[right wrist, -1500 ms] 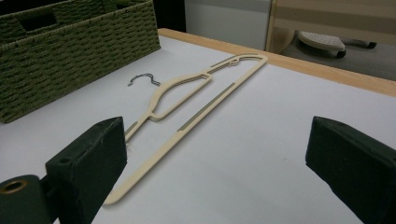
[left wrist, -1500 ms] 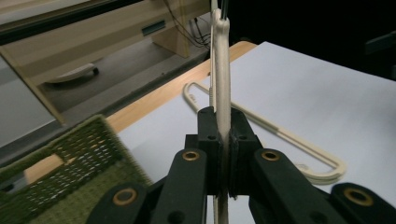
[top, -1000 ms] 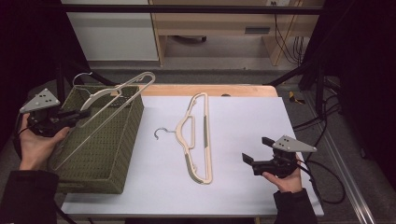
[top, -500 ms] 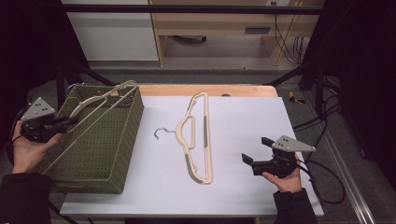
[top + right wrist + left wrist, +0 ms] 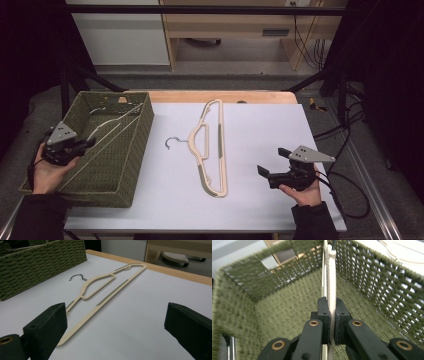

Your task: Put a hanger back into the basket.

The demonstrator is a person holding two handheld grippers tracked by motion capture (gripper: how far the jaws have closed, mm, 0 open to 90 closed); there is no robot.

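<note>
Looking down from the high view, the left gripper (image 5: 67, 148) clamped a cream plastic hanger (image 5: 107, 131) that slanted ahead of it into the green woven basket (image 5: 134, 150); the jaw tips were too small to read there. The left gripper view showed both black pads (image 5: 324, 315) pressed flat on the hanger's bar, its far end cut off. In the right gripper view, the right gripper (image 5: 117, 322) stood wide open and empty, a second cream hanger (image 5: 105, 287) lying ahead on the white table (image 5: 150, 315).
</note>
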